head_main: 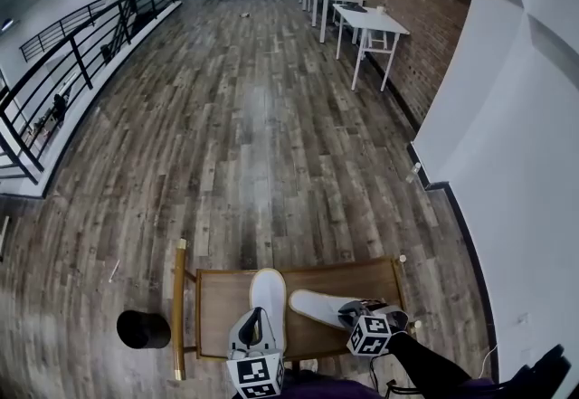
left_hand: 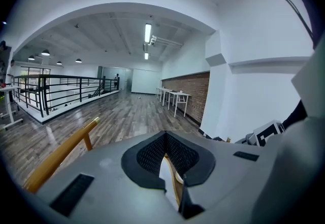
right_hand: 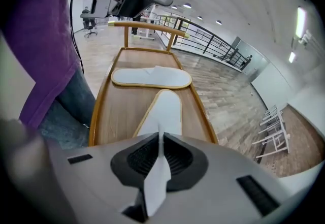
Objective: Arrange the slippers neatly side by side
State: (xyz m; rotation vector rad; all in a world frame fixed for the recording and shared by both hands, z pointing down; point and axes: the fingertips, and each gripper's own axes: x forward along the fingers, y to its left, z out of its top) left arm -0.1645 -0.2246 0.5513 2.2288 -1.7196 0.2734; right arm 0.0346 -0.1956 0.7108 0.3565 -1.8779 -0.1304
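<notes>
On the rimmed wooden tray (head_main: 217, 311), the right gripper (right_hand: 159, 141) pinches one flat white slipper (right_hand: 165, 108); the left gripper (left_hand: 165, 153), jaws together, seemingly rests on the second white slipper (head_main: 269, 293).

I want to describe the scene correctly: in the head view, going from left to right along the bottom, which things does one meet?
Black round object → bench's wooden rail → slipper pointing away → slipper lying crosswise → right tongs. The left tongs overlap the first slipper, so I omit them.
</notes>
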